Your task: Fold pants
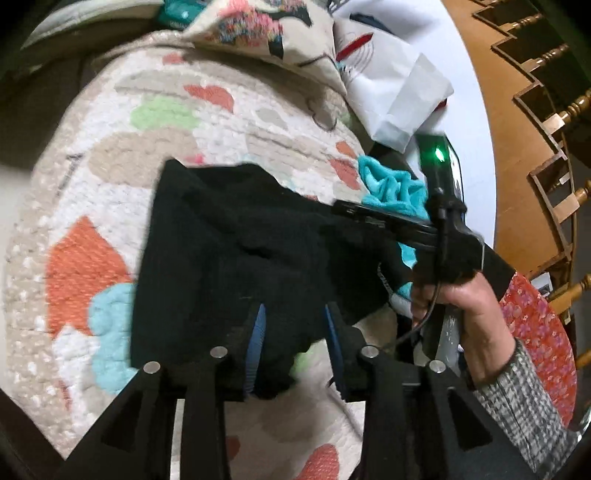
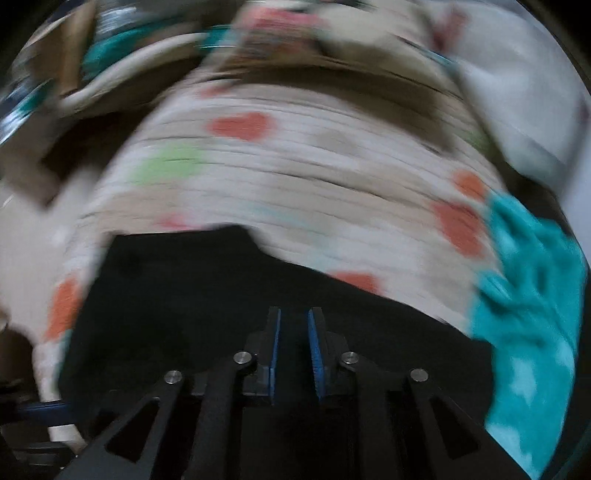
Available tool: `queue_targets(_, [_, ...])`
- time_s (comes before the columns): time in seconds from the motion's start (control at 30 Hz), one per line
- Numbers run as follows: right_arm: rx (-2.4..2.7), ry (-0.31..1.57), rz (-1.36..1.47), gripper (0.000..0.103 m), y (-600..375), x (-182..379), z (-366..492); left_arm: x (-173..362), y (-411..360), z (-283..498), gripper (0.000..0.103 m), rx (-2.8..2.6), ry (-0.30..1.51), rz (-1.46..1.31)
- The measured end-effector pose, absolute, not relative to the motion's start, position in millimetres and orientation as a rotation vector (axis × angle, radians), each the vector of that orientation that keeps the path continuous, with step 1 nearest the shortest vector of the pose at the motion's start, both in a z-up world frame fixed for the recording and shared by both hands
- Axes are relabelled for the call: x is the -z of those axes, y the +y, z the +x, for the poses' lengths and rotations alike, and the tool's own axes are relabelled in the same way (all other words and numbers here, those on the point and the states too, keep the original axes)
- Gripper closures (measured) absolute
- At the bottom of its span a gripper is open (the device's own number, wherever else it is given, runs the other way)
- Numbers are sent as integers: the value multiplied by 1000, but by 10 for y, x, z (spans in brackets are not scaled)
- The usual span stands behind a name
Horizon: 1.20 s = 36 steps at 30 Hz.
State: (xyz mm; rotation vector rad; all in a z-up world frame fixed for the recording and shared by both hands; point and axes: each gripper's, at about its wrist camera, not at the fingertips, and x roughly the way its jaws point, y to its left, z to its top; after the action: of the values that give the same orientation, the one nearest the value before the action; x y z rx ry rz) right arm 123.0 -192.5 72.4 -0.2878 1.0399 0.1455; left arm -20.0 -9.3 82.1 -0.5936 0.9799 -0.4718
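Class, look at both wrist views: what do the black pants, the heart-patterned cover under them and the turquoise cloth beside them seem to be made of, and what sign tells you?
Black pants: probably soft matte knit; no sheen, limp folds.
Heart-patterned cover: looks like quilted cotton; puckered stitched rows, dull finish.
Turquoise cloth: likely plush fleece; fuzzy, crumpled pile.

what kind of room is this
Probably a bedroom at home: black pants lie on a heart-patterned quilt, with a printed pillow at its far end and a wooden spindle rail beside it.
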Motion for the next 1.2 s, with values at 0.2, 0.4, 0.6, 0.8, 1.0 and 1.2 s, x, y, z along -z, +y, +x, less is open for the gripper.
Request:
queue_targets(0.2, [-401,1021,-12,86,-1859,-892,1083,-660,349,-69,66,276,990,-681])
queue_targets(0.4, [-624,1233,98,78,-1408,-403,997,-388,357,-10,66,232,1051,-662])
queue_targets(0.6, [-476,1247,-15,84,-1479,-370,1011,-304,389,-4,64,246,1049,-678])
queue_targets(0.8, [-408,1221,87,39,-1794,-651,826,-348,525,-52,63,254,1015,-707])
queue_targets(1.0, [-391,1339,406,43,-2020,-263,635,-313,532,-100,63,270,1022,-738])
queue_targets(1.2, [-369,1252,355,92,-1849,-345,527,-296,579,-149,63,262,1020,-752])
